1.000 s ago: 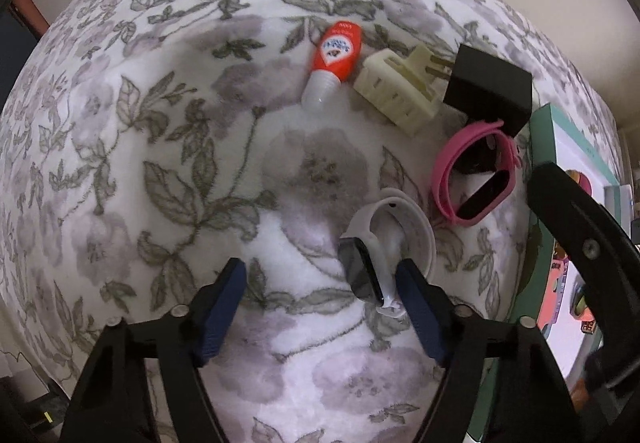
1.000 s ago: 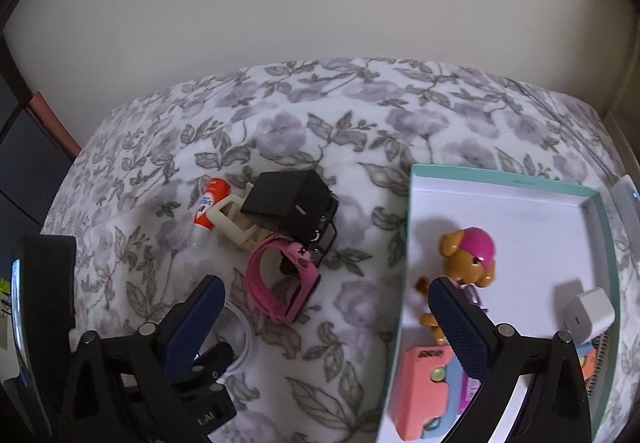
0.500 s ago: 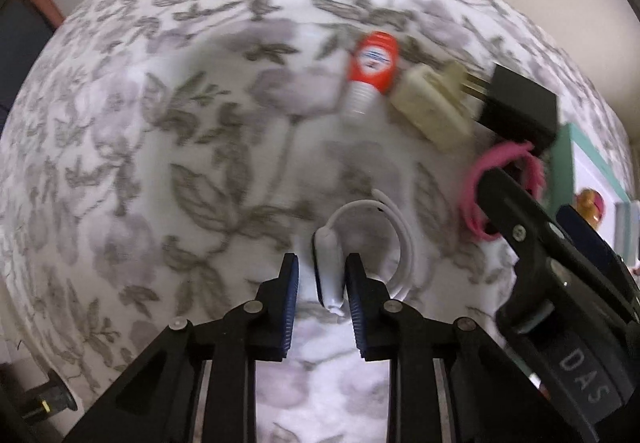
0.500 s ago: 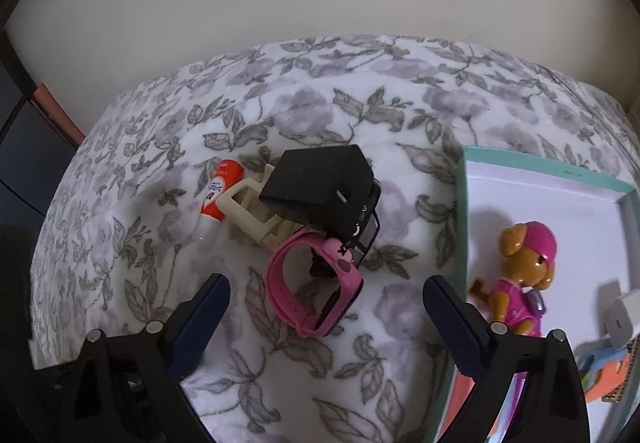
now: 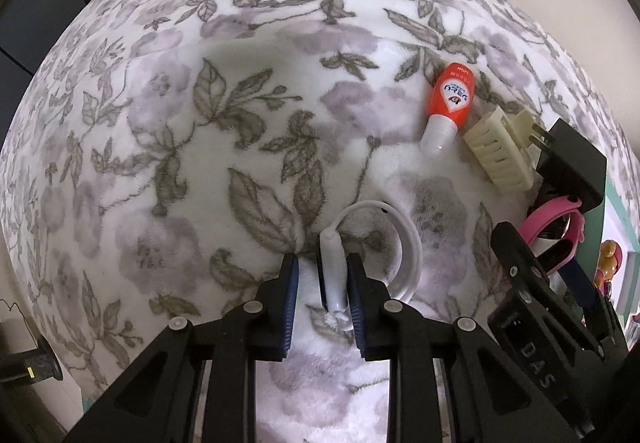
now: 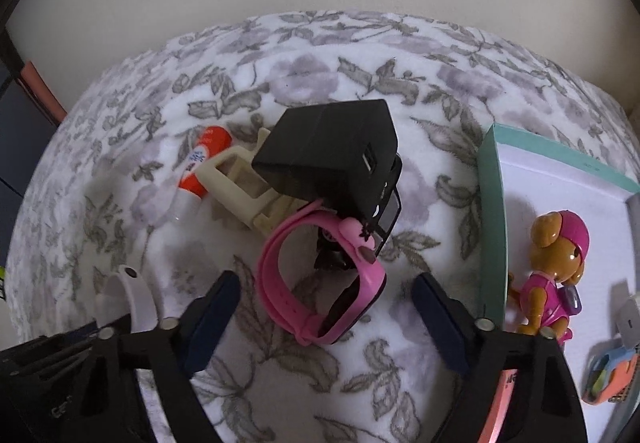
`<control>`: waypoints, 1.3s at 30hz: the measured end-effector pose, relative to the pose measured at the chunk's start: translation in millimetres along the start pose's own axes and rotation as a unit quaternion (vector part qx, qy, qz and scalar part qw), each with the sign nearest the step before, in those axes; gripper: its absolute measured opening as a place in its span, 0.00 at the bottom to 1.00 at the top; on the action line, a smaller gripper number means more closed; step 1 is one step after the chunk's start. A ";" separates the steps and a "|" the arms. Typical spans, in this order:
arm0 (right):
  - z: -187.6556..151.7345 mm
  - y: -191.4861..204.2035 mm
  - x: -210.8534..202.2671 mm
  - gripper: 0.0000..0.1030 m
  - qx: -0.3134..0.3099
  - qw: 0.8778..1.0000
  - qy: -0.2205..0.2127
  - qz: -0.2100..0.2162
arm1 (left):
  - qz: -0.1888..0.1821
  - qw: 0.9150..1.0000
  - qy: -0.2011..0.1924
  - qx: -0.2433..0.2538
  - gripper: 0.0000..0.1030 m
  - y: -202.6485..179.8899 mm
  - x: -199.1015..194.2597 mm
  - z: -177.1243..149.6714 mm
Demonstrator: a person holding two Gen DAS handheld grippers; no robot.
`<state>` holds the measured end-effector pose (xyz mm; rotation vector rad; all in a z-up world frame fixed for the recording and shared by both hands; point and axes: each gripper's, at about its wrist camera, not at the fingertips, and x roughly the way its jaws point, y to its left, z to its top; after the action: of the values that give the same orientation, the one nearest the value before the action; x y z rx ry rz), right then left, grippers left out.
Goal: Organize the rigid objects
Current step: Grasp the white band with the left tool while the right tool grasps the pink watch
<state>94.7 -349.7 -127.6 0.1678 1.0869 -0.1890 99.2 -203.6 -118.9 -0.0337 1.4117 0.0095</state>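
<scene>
Left tongs (image 5: 322,285) clamp the white silicone-strap smartwatch (image 5: 334,275) on the floral fleece blanket (image 5: 200,123); right tongs (image 6: 326,317) gape wide around the pink plastic watch (image 6: 320,283), and only their view shows the teal-rimmed box (image 6: 490,227) with its toy dog figure (image 6: 558,267).

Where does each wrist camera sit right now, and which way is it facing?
Left wrist: behind the left tongs, looking down at the blanket; they pinch the white watch.
Right wrist: behind the open right tongs, facing the pink watch and the box.
Both show the pink watch, black charger and glue.
</scene>
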 end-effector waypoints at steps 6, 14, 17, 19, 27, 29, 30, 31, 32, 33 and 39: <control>2.1 -6.3 -7.1 0.57 0.014 1.000 -0.009 0.009 | -0.003 1.000 0.002 0.000 0.25 13.8 13.9 8.1; 3.0 -14.8 -12.9 0.56 0.029 0.999 -0.003 0.016 | -0.007 1.000 0.000 0.005 0.14 9.6 13.1 10.1; 3.5 -17.2 -19.2 0.57 0.031 0.999 -0.007 0.017 | -0.014 1.000 -0.004 0.009 0.13 4.7 7.6 10.5; 4.1 -18.2 -24.9 0.56 0.030 0.999 -0.011 0.015 | -0.021 1.000 -0.008 0.013 0.13 1.2 3.3 11.1; 7.8 -22.3 -48.8 0.56 0.025 0.999 -0.029 0.007 | -0.048 0.998 -0.040 0.020 0.13 -6.9 -24.4 17.4; 8.7 -24.4 -57.0 0.56 0.025 0.999 -0.035 0.006 | -0.058 0.997 -0.049 0.020 0.13 -6.6 -32.4 19.0; 9.0 -25.7 -61.8 0.56 0.026 0.999 -0.038 0.005 | -0.062 0.996 -0.053 0.021 0.13 -5.7 -36.6 20.9; 9.3 -26.6 -65.2 0.56 0.026 0.999 -0.040 0.005 | -0.067 0.996 -0.059 0.022 0.13 -5.8 -41.1 22.1; 9.8 -28.4 -70.2 0.56 0.028 0.999 -0.043 0.004 | -0.070 0.995 -0.062 0.022 0.13 -6.0 -42.6 21.5; 10.2 -30.6 -75.7 0.56 0.029 0.998 -0.047 0.004 | -0.075 0.995 -0.068 0.024 0.13 -7.0 -47.7 22.0; 9.4 -52.1 -108.5 0.56 0.053 0.997 -0.064 0.002 | -0.104 0.990 -0.091 0.038 0.13 -13.7 -70.5 15.6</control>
<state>41.6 -394.9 -29.1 0.2493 0.9486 -0.2510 103.8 -215.9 -46.6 -0.1139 1.2196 -0.2095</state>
